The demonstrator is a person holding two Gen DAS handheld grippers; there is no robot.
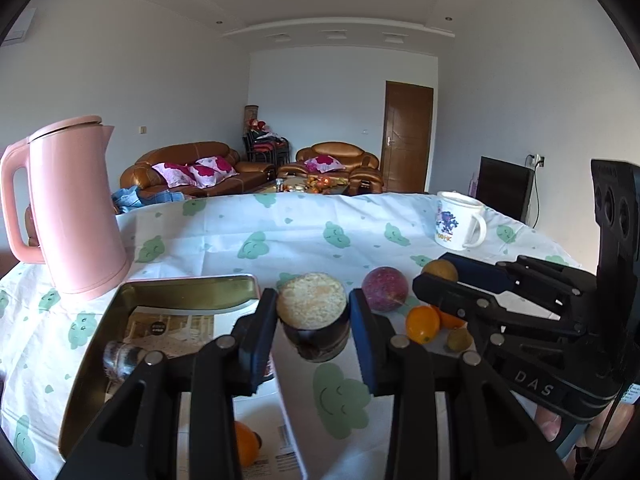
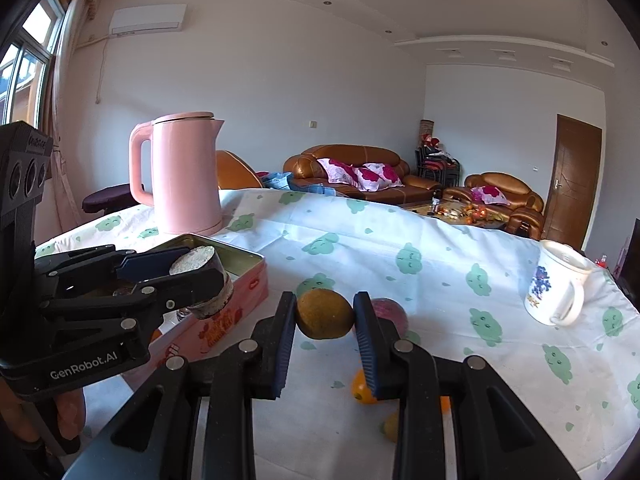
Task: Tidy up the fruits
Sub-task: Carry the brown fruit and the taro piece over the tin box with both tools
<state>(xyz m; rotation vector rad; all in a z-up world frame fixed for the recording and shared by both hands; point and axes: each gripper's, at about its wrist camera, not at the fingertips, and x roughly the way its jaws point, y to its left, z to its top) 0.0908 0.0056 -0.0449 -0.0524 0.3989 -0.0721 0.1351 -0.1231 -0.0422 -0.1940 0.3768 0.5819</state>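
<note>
A: Left wrist view: how is the halved fruit (image 1: 311, 312) best delivered?

B: It is kept cut face up, clamped by the left gripper (image 1: 313, 322), and carried over the tin (image 1: 188, 286).

A: And the right gripper (image 2: 325, 316)?

B: A brown fruit (image 2: 325, 314) is pinched between its pads, above the tablecloth (image 2: 400, 240).

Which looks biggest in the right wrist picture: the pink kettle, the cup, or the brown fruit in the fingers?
Largest to smallest as they look:
1. pink kettle
2. cup and brown fruit look about alike. The fruit sits close to the camera in the right gripper, so I won't rank these two.
</note>
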